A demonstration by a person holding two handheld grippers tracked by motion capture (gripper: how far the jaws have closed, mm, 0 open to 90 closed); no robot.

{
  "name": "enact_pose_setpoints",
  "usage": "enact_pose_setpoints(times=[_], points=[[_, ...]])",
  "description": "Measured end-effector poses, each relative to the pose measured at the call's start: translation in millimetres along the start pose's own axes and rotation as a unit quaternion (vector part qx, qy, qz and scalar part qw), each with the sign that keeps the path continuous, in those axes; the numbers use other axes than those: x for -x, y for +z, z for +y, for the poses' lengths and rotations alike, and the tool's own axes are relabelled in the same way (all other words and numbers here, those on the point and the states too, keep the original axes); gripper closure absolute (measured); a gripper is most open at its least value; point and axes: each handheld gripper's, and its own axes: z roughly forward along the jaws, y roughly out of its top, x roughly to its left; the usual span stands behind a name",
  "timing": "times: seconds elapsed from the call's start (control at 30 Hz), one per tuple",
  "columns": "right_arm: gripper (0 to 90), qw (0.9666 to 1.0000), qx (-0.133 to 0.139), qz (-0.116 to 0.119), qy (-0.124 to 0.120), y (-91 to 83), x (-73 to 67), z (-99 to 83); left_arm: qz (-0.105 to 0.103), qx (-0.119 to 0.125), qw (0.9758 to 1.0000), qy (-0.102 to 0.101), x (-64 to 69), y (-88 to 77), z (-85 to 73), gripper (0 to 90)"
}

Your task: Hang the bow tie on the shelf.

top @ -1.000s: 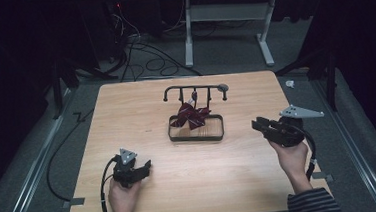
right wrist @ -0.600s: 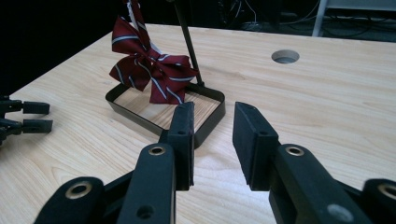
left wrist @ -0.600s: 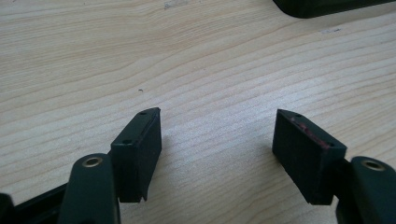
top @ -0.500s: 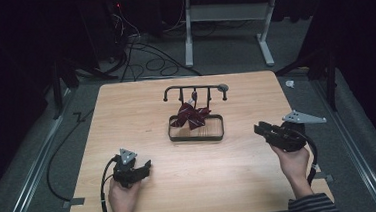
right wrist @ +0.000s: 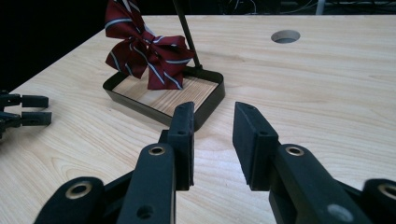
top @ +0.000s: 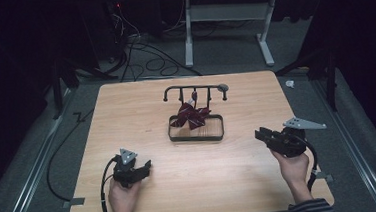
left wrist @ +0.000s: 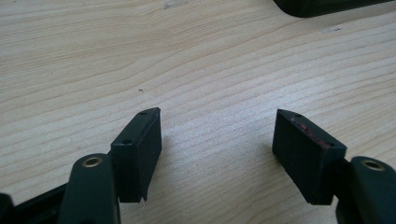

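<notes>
Both grippers are released, holding nothing: the left gripper [top: 142, 168] rests near the table's [top: 126, 105] front edge, and the right gripper [top: 262, 133] (jaws narrower) should, I think, approach the bow tie [right wrist: 142, 46] slowly.

Light fell from above on the pale table [top: 126, 115], which stood bright against near-black, murky surroundings. Soft shadows lay under each tool's jaws, whose nearest parts were slightly blurred in both gripper views.

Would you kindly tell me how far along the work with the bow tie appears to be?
Nothing looks done: the striped bow tie hangs on the rack over the tray. Both the left hand-held gripper and right hand-held gripper are open and empty, apart from it. Any handling remains.
</notes>
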Motion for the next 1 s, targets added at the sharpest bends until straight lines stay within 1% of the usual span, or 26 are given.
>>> enact_pose_setpoints(times=[0.17, 0.37, 0.5, 0.53, 0.67, 1.0], points=[[70.7, 1.0, -0.001, 0.001, 0.004, 0.4, 1.2, -5.1, 0.0, 0.0, 1.0, 0.0, 0.0, 0.0, 0.0, 33.4], [70.6, 0.9999, -0.008, 0.001, 0.01, 2.5, 1.1, -12.0, 0.0, 0.0, 1.0, 0.0, 0.1, 0.0, 0.0, 33.4], [70.6, 0.9999, -0.011, -0.001, 0.01, 3.9, 0.3, -14.4, 0.0, 0.0, 1.0, 0.0, 0.0, 0.0, 0.0, 33.4], [70.7, 0.9999, -0.014, -0.004, 0.005, 4.8, -0.5, -15.6, 0.0, 0.0, 1.0, 0.0, 0.0, 0.0, 0.0, 33.4], [70.6, 0.9998, -0.017, -0.005, 0.004, 6.7, -1.0, -18.4, 0.0, 0.0, 1.0, 0.0, 0.0, 0.0, 0.0, 33.4], [70.6, 0.9996, -0.026, -0.004, 0.012, 13.2, -1.3, -28.0, 0.0, 0.0, 1.0, 0.0, 0.0, 0.0, 0.0, 33.4]])
